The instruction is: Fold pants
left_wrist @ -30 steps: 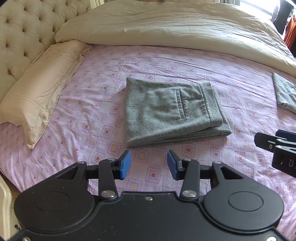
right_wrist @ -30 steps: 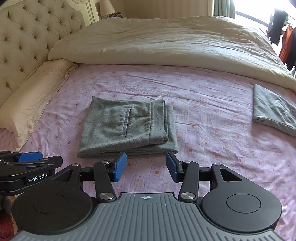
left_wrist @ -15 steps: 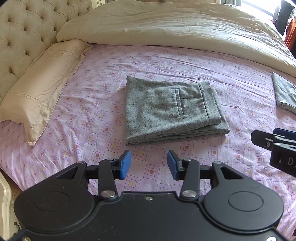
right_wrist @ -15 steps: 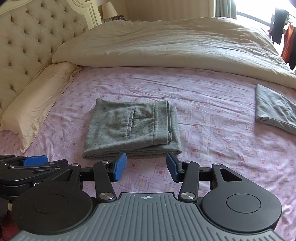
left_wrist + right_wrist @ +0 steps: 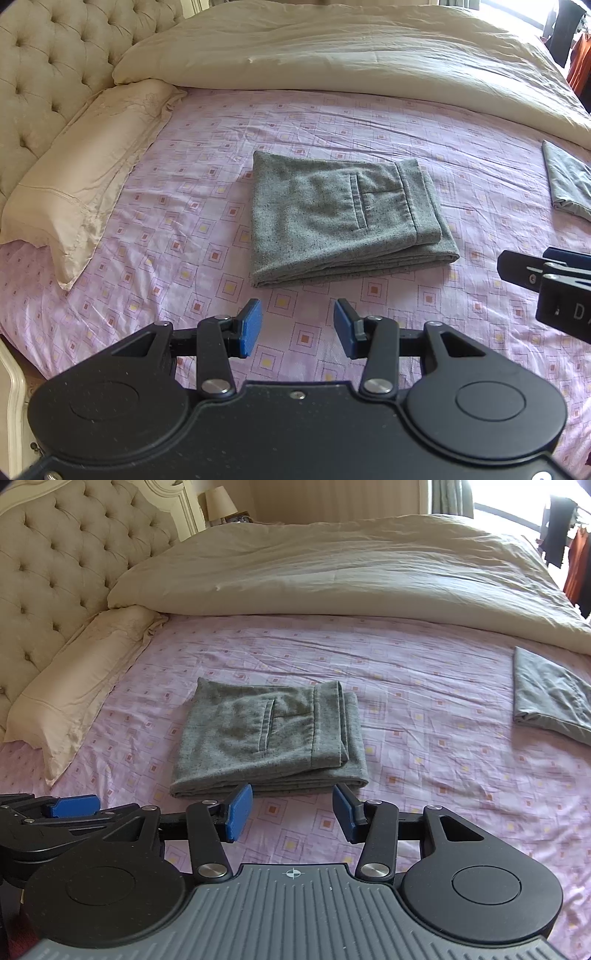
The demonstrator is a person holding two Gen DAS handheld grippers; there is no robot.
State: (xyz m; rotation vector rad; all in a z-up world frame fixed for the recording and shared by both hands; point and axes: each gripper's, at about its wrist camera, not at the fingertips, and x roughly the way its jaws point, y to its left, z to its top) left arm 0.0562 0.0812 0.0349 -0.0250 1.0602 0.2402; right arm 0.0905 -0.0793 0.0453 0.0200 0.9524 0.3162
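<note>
Grey pants point(image 5: 340, 218) lie folded into a flat rectangle on the pink patterned bed sheet point(image 5: 192, 236), back pocket up. They also show in the right wrist view point(image 5: 273, 738). My left gripper point(image 5: 297, 330) is open and empty, a short way in front of the pants' near edge. My right gripper point(image 5: 291, 816) is open and empty, just short of the same near edge. Each gripper shows at the side of the other's view.
A second folded grey garment point(image 5: 550, 694) lies at the right of the bed. A cream duvet point(image 5: 351, 576) is piled along the far side. A cream pillow point(image 5: 85, 173) and a tufted headboard point(image 5: 48, 70) are at the left.
Both grippers have drawn back and risen a little from the folded pants. Both stay open and empty. The pants have not moved.
</note>
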